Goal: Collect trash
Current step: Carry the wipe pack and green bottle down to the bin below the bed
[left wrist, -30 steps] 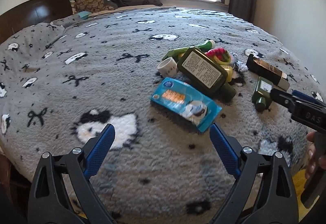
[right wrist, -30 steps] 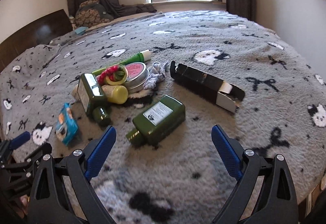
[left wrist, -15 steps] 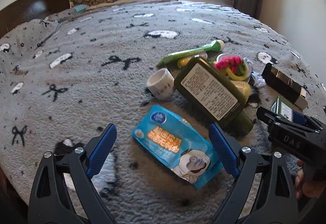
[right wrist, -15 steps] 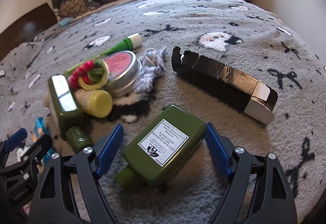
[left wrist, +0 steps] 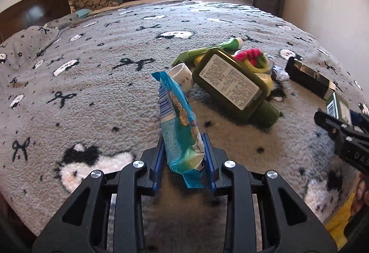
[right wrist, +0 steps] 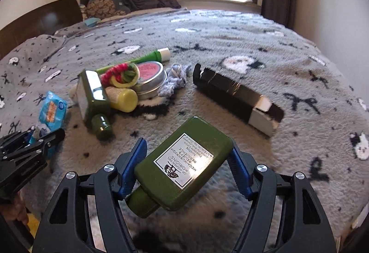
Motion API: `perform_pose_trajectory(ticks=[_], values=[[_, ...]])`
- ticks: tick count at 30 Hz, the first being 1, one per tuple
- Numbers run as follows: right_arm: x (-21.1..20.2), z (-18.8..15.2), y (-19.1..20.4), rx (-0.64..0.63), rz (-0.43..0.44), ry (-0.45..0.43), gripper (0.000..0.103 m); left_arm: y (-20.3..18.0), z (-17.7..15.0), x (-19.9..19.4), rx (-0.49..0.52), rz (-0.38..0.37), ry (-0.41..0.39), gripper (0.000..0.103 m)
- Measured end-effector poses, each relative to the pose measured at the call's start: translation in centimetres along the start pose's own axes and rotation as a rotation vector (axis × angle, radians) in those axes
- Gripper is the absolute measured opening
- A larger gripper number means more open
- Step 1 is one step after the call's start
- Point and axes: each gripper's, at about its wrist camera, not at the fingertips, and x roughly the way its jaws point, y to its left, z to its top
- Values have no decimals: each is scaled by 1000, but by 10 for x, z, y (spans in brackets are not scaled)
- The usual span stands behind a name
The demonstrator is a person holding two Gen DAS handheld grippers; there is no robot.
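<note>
Both our grippers have just been closing: left gripper [left wrist: 184,158] pinches the blue wrapper [left wrist: 177,119], now upright. Right gripper [right wrist: 188,167] clamps the green bottle [right wrist: 182,170]. Wrapper's limp; bottle's rigid, slick—grip its flat sides.

fuzzy grey cloth blanket [right wrist: 230,31], whole middle | shiny crinkly blue plastic packet [left wrist: 177,121], centre | smooth glossy green plastic bottle [right wrist: 184,167], bottom centre | shiny round metal tin [right wrist: 151,76], upper left

Grey fleece bed [left wrist: 115,96] with bottle [left wrist: 230,84], black box [right wrist: 237,96], tin [right wrist: 151,75].
</note>
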Motion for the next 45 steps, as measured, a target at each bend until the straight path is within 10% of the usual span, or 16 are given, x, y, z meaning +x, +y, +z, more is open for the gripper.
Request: perform_pose_trajectory(ticks=[21, 45], values=[[-164, -77, 16, -93, 115, -172, 70, -28, -79, -159, 56, -121, -199, 27], [-90, -164, 28, -61, 199, 132, 70, -56, -203, -79, 76, -228, 170, 27]])
